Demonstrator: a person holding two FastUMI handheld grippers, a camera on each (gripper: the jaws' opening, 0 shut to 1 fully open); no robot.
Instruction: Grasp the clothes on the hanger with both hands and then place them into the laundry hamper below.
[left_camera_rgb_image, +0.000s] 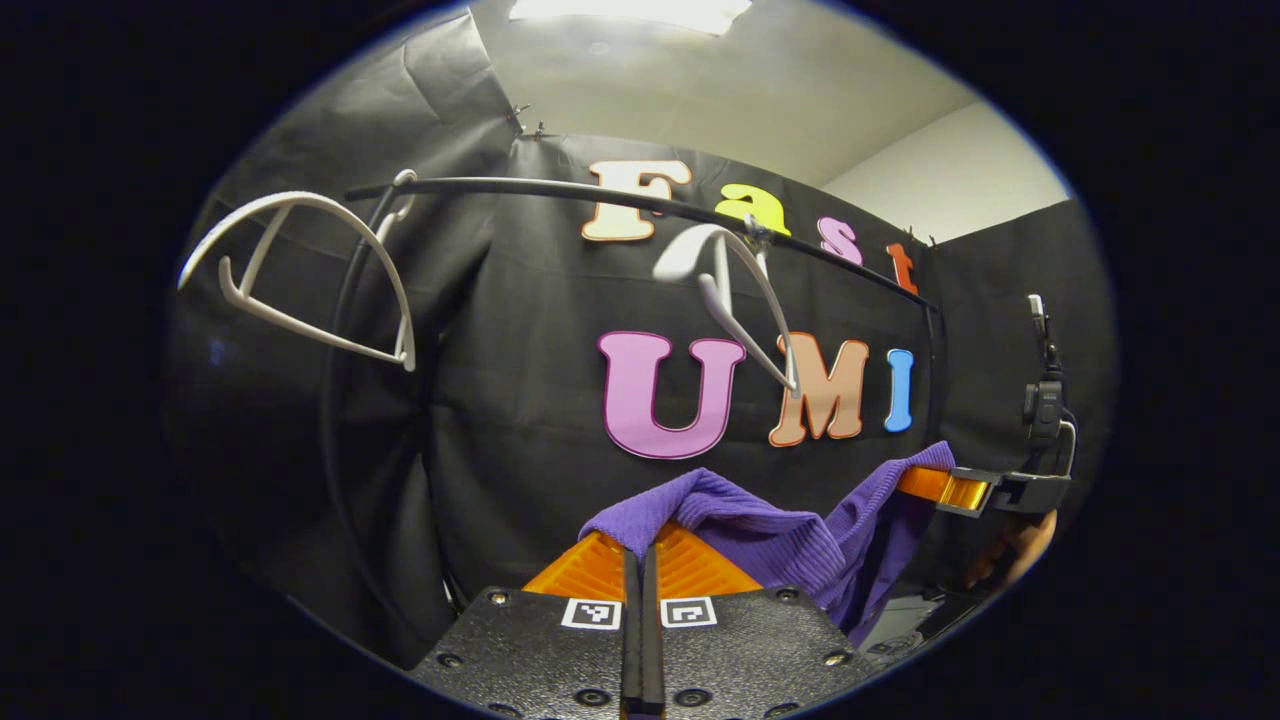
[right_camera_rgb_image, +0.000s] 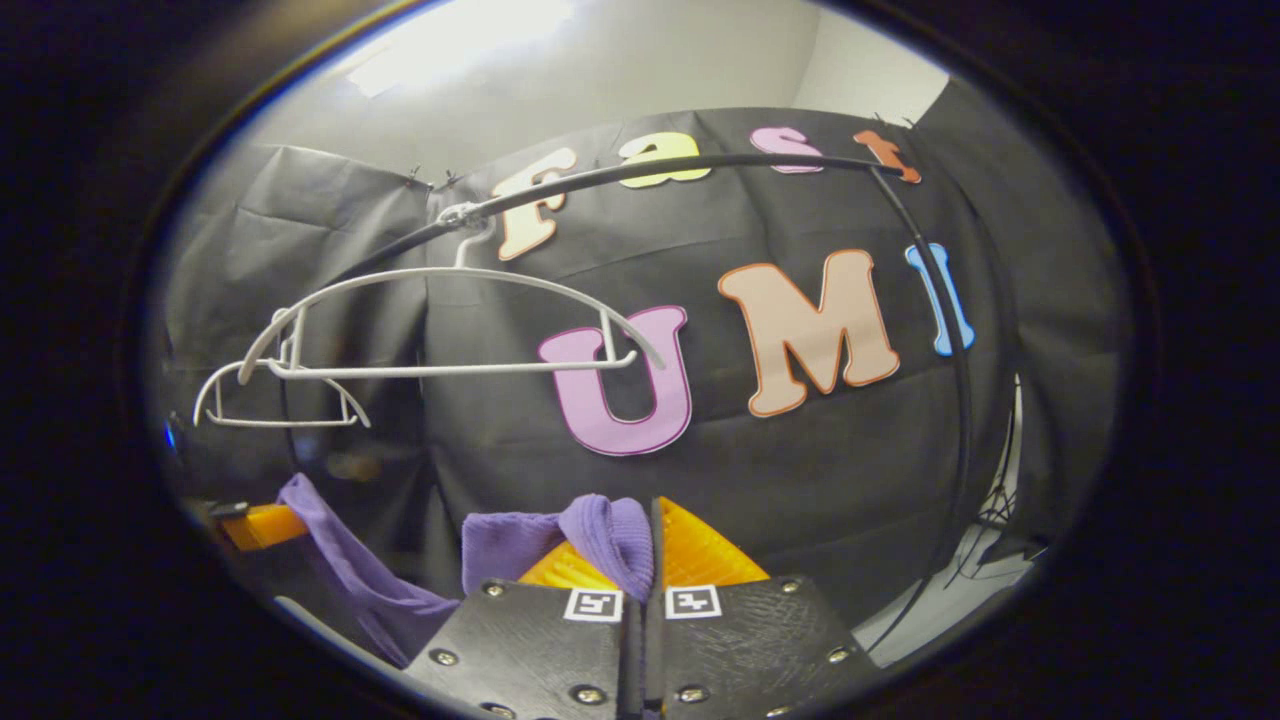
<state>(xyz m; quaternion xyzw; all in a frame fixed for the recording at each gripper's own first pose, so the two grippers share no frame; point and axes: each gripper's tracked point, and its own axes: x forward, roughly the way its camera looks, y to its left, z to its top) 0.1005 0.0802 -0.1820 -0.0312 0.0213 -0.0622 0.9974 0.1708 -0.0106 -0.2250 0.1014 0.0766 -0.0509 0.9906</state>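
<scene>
A purple knit garment (left_camera_rgb_image: 760, 535) hangs stretched between the two grippers, off the hangers. My left gripper (left_camera_rgb_image: 641, 560) is shut on one end of it, the cloth bunched over its orange fingers. The right gripper (left_camera_rgb_image: 955, 490) shows at the right of the left gripper view, pinching the other end, with a hand below it. In the right gripper view, my right gripper (right_camera_rgb_image: 650, 545) is shut on the purple garment (right_camera_rgb_image: 600, 535), which sags left toward the left gripper (right_camera_rgb_image: 262, 525). Two bare white hangers (left_camera_rgb_image: 320, 275) (left_camera_rgb_image: 730, 290) hang on the black rail (left_camera_rgb_image: 560, 190).
The curved black rail (right_camera_rgb_image: 700, 165) arcs above both grippers, its post (right_camera_rgb_image: 955, 350) coming down at the right of the right gripper view. White hangers (right_camera_rgb_image: 450, 330) hang at its left. A small black camera on a stand (left_camera_rgb_image: 1045, 400) sits at the right.
</scene>
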